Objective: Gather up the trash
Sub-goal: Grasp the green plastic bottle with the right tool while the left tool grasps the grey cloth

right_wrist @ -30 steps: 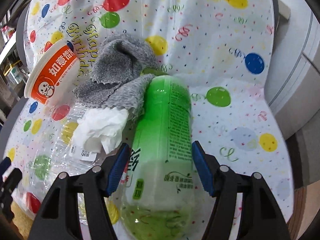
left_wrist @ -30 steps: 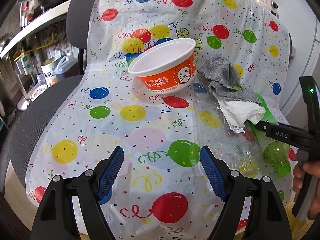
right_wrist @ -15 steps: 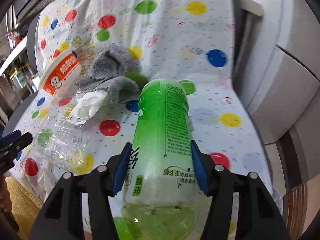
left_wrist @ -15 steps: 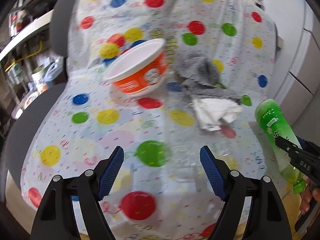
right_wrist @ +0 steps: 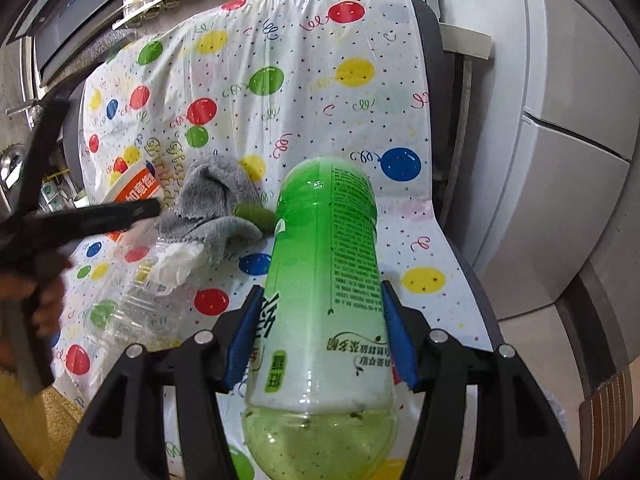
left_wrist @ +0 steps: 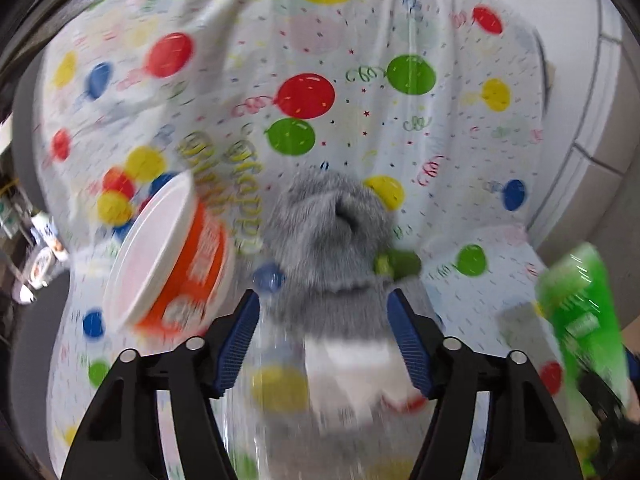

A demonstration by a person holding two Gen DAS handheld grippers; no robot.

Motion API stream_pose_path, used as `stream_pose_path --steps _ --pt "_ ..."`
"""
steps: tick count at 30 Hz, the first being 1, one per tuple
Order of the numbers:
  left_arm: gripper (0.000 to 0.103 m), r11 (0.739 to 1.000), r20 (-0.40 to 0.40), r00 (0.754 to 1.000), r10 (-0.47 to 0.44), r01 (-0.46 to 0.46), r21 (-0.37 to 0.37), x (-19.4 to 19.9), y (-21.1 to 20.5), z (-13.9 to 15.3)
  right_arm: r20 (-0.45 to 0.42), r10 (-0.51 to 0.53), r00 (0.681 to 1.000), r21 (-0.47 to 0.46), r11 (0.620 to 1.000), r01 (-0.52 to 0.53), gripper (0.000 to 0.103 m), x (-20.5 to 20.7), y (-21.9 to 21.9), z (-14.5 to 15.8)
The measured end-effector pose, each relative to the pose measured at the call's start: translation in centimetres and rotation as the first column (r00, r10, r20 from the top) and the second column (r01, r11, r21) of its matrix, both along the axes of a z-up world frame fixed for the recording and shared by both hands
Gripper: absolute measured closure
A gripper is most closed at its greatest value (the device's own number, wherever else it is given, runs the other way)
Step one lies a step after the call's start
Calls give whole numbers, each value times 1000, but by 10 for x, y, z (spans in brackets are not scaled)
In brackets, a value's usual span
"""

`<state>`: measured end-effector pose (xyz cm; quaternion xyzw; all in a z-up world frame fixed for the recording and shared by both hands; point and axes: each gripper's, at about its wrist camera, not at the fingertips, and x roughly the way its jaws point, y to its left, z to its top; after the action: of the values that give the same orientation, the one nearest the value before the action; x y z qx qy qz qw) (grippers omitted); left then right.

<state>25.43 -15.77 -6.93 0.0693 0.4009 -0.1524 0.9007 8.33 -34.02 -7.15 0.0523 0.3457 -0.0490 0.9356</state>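
The green bottle (right_wrist: 324,288) is translucent plastic with a white-to-green printed label, a little liquid with dark flecks pooled at its near end. It is held above the balloon-print sheet (right_wrist: 304,92) that covers the chair (right_wrist: 430,76). The right gripper (right_wrist: 322,332) has its blue pads pressed on both sides of the bottle's body, clamped on it at a middling width.

On the sheet lie the rest of the rubbish: a crushed clear bottle (right_wrist: 132,304), a crumpled white tissue (right_wrist: 176,260) on top of it, a grey cloth (right_wrist: 216,200) behind them, and an orange-and-white paper bowl (right_wrist: 136,188) tipped on its side to the left.

The left gripper (left_wrist: 324,344) hangs over the clear bottle (left_wrist: 280,392) and tissue (left_wrist: 348,372), its jaws apart and just having been closing. The tissue and the cloth's (left_wrist: 328,248) near edge show between the pads, but the blur makes it hard to tell whether either pad touches anything. In this view the green bottle (left_wrist: 580,312) shows at the right edge, and the bowl (left_wrist: 168,264) at the left.
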Motion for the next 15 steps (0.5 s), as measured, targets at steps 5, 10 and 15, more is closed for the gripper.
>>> stream_pose_path --steps 5,10,15 --pt "45 999 -74 997 5 -2 47 48 -20 -24 2 1 1000 10 1000 -1 46 4 -10 -4" --pt "53 996 -90 996 -4 12 92 69 -31 -40 -7 4 1000 27 1000 -4 46 9 -16 -11" --pt "93 998 -87 996 -26 31 49 71 -26 -35 -5 3 1000 35 999 -2 46 10 -17 -11"
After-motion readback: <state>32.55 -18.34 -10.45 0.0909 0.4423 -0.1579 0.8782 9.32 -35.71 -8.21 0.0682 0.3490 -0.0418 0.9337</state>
